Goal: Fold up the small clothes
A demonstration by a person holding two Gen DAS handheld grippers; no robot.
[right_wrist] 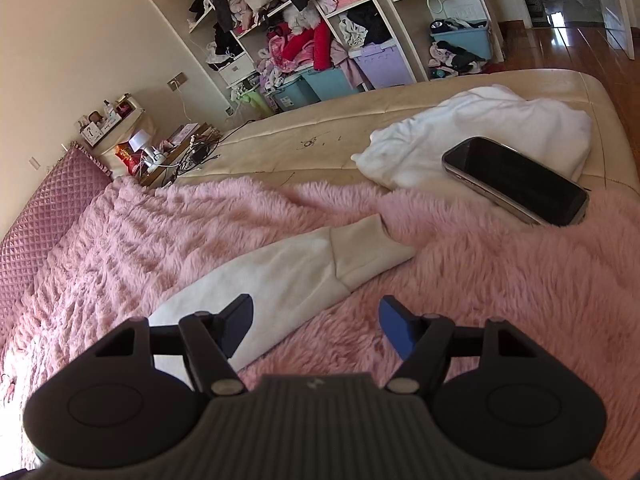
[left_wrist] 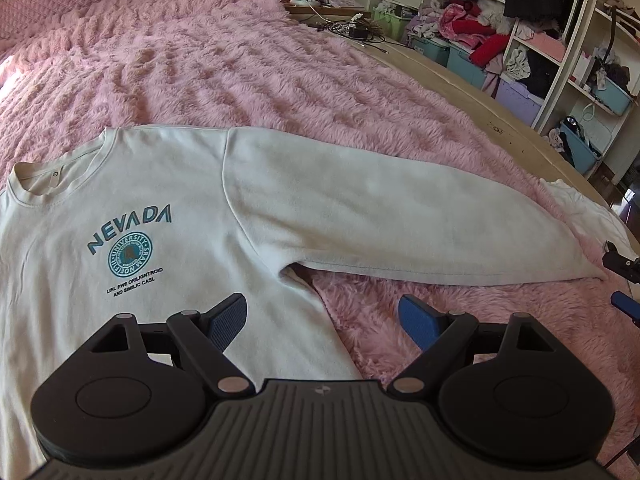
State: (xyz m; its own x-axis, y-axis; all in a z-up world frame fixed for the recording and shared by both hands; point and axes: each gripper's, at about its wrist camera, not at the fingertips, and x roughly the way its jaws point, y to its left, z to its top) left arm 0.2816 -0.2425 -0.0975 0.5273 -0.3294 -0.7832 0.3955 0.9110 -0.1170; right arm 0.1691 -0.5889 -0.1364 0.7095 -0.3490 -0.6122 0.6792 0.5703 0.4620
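A white sweatshirt (left_wrist: 140,200) with a teal NEVADA print lies flat, front up, on the pink fluffy blanket (left_wrist: 240,60). Its sleeve (left_wrist: 380,216) stretches out to the right. My left gripper (left_wrist: 322,320) is open and empty above the side seam below the armpit. In the right wrist view the sleeve's end (right_wrist: 288,276) with its cuff (right_wrist: 368,248) lies on the blanket (right_wrist: 500,280). My right gripper (right_wrist: 316,320) is open and empty just above the sleeve's lower edge. The right gripper's fingers show at the right edge of the left wrist view (left_wrist: 624,268).
A black phone (right_wrist: 516,180) lies on a folded white garment (right_wrist: 480,128) at the bed's bare beige edge (right_wrist: 320,128). Shelves stuffed with clothes and bins (right_wrist: 320,40) stand behind the bed. A bedside table with lamp and cables (right_wrist: 160,152) is by the pink headboard.
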